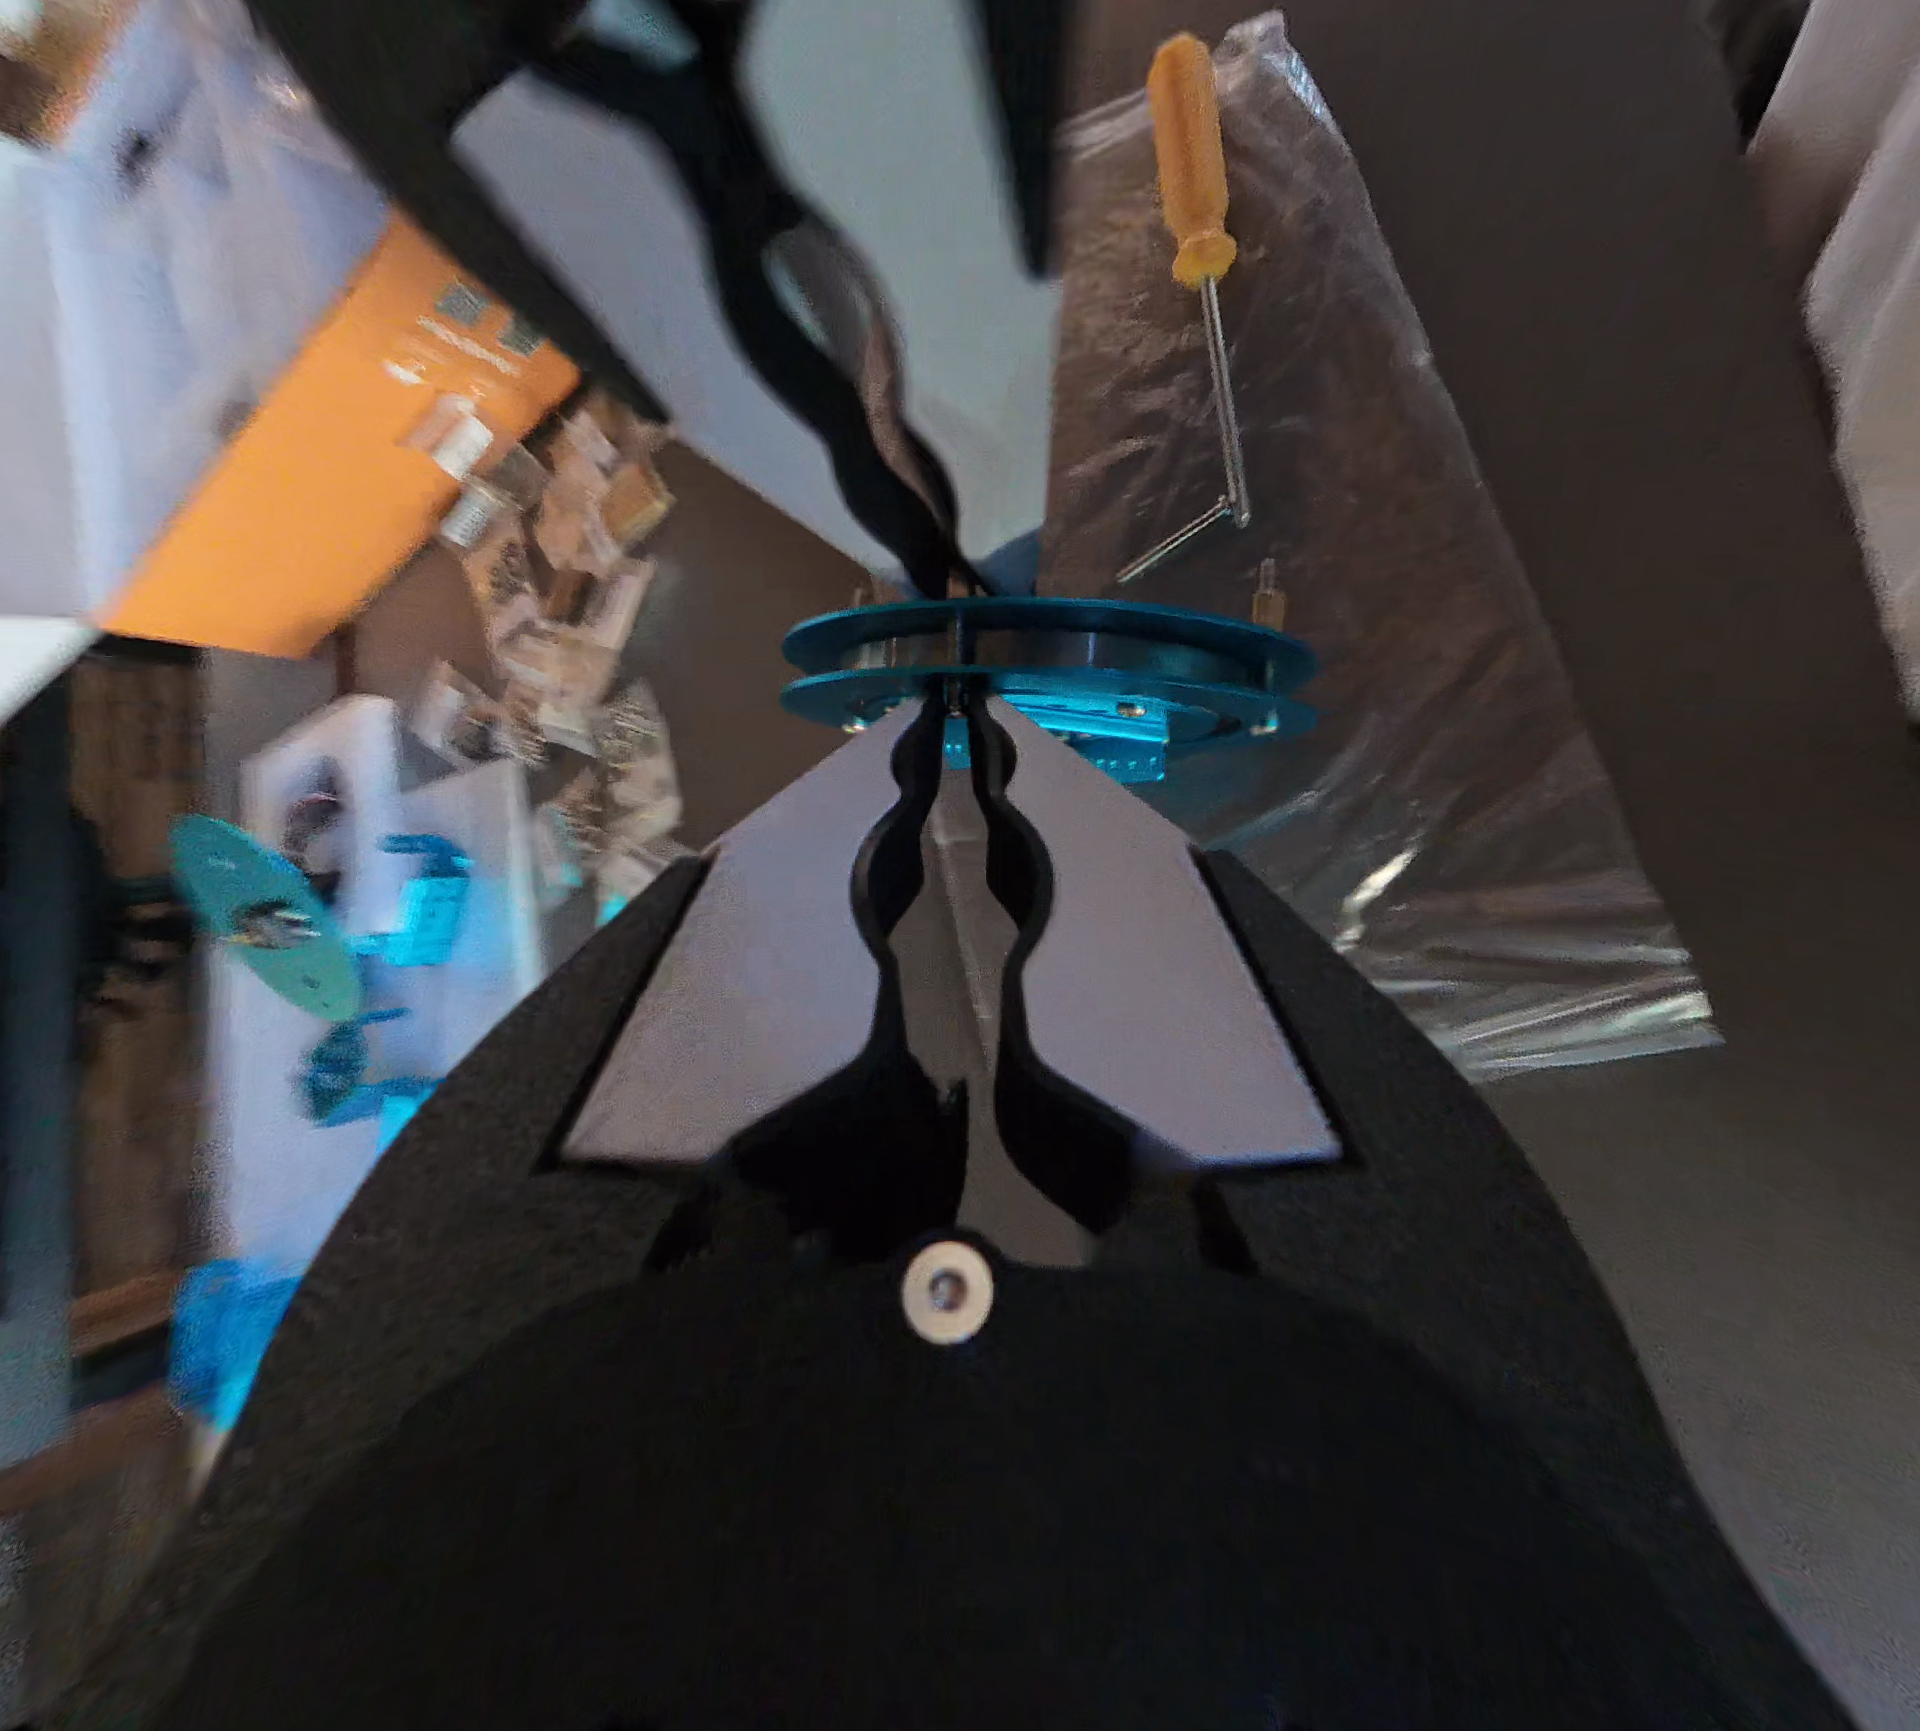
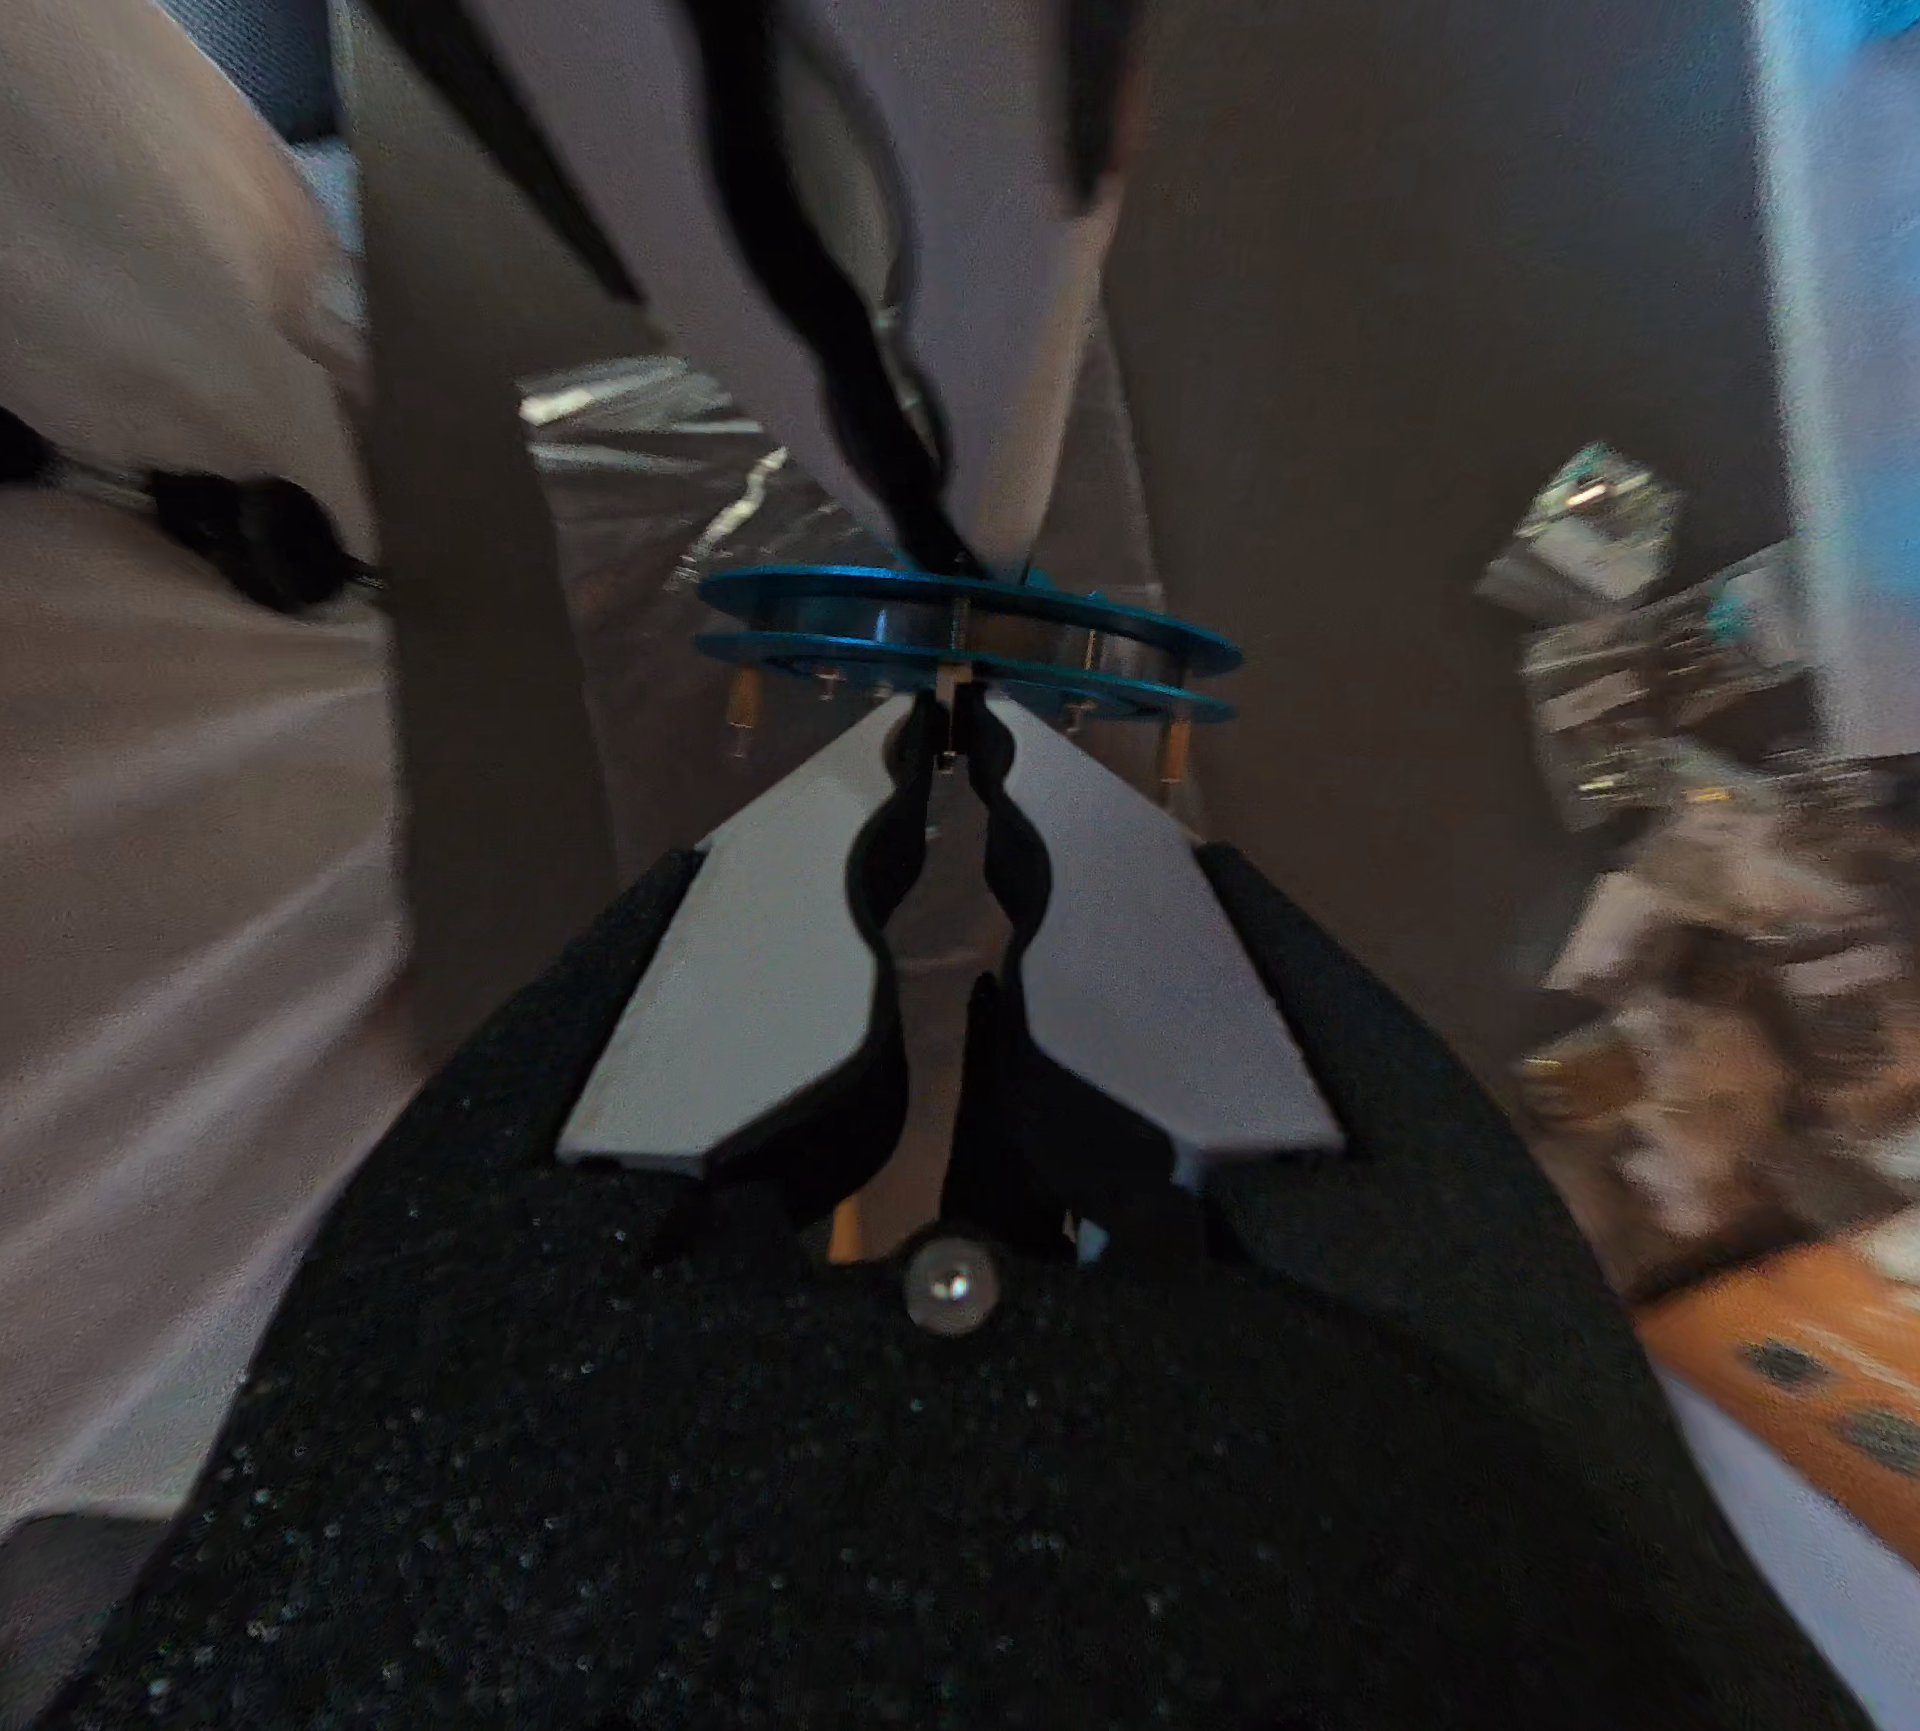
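Left claw: nearly closed, its tips pinching the near edge of the disc stack, which is held in the air between the two claws.
Right claw: also nearly closed, gripping a small brass post at the opposite edge of the same stack; in the left wrist view it comes in from above, tips at the stack's far edge.
Disc stack: two blue round plates, one over the other, with a silver ring sandwiched between them and short brass standoffs sticking out; a blue bracket is fixed to one face.
Screwdriver: orange handle, thin steel shaft, lying on a clear plastic bag on the brown tabletop, beyond the stack.
Hex key: bent, at the screwdriver's tip.
Orange box: off to the left, blurred.
Blue parts: a loose disc and brackets at the left, blurred.
Small bags: a blurred pile of hardware packets, right side of the right wrist view.
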